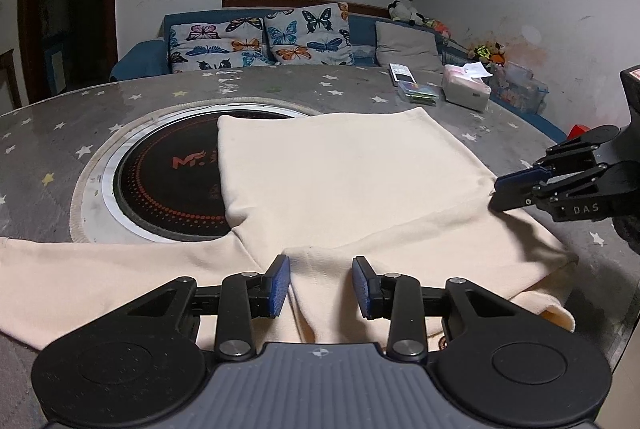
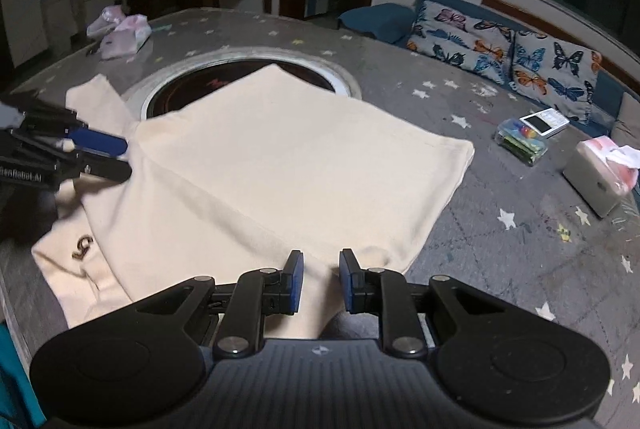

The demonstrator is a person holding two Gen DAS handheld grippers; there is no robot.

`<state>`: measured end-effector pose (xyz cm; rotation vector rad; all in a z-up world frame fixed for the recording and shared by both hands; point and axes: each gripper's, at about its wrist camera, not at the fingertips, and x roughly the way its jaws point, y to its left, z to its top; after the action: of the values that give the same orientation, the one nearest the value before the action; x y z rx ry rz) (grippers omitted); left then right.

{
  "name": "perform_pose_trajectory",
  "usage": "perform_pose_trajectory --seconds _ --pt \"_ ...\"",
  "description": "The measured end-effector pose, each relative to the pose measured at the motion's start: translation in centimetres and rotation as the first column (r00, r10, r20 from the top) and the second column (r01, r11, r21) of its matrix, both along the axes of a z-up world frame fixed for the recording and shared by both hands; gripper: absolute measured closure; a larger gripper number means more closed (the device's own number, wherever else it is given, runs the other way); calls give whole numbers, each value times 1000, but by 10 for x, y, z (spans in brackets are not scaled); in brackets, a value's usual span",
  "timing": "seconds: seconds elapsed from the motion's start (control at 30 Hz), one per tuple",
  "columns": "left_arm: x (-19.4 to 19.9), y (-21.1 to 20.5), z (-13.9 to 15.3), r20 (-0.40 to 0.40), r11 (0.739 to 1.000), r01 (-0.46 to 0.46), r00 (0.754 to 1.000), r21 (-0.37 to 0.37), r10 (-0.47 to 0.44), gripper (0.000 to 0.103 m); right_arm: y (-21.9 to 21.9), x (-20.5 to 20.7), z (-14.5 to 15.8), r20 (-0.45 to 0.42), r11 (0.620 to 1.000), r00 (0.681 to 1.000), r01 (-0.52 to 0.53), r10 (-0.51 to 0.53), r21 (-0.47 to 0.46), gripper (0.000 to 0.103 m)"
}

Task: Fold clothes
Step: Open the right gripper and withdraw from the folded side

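The left gripper [image 1: 320, 269] has its jaws moderately apart. The blue pads stand clear on either side of a fold line in the cream garment [image 1: 340, 169], and I see nothing pinched between them. The right gripper [image 2: 320, 275] is set much narrower. The near hem of the cloth runs into the slim gap between its pads with a slight ridge there, but I cannot tell whether the pads actually press on it.

From the left wrist, the right gripper comes in at 3 o'clock with its tips at the garment's right edge. From the right wrist, the left gripper comes in at 9 o'clock, resting at the crease where a sleeve branches off.

The garment lies flat on the grey, star-patterned table [image 1: 360, 89]. Its body is folded into a broad panel whose far corner overlaps the round black cooktop [image 1: 160, 181] sunk into the tabletop. One sleeve stretches out toward 8 o'clock in the left view. A small dark emblem [image 2: 82, 247] shows on the cloth near the table edge, at 8 o'clock in the right view.

Farther out in the left view, at 1 o'clock, sit a tissue pack [image 1: 466, 91], a white remote [image 1: 402, 73] and a small colourful packet [image 1: 418, 93], all well apart from the garment. Beyond the table, at 12 o'clock, are butterfly cushions [image 1: 308, 33] on a blue sofa.
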<state>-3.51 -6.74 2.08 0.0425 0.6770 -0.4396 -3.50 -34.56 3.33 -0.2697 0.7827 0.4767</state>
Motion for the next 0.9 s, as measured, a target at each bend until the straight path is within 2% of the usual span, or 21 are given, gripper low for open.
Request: perform_pose_trajectory --seconds 0.13,0.2,0.27,0.47,0.7,0.9 --pt "0 0 0 1 1000 1 1000 -1 -1 67 -1 1 -1 -4 1000 1000 -20 20 -9 85" --pt "1 0 -1 0 1000 2 1000 0 -2 66 -2 1 -1 -1 1000 1000 -18 18 -13 99" --pt "1 1 -1 0 1000 -1 1000 -1 1 66 -3 0 1 3 1000 1000 -5 5 -5 100" --pt "1 4 1 2 1000 -6 1000 0 6 65 -14 -9 12 37 999 998 51 -51 11 101" --pt "-1 0 7 26 1000 -12 1000 -1 12 67 -23 -10 -1 17 994 994 107 -108 33 99" --pt "-10 -9 12 71 1000 15 997 1 -15 77 -16 -22 15 48 996 995 84 -86 43 96"
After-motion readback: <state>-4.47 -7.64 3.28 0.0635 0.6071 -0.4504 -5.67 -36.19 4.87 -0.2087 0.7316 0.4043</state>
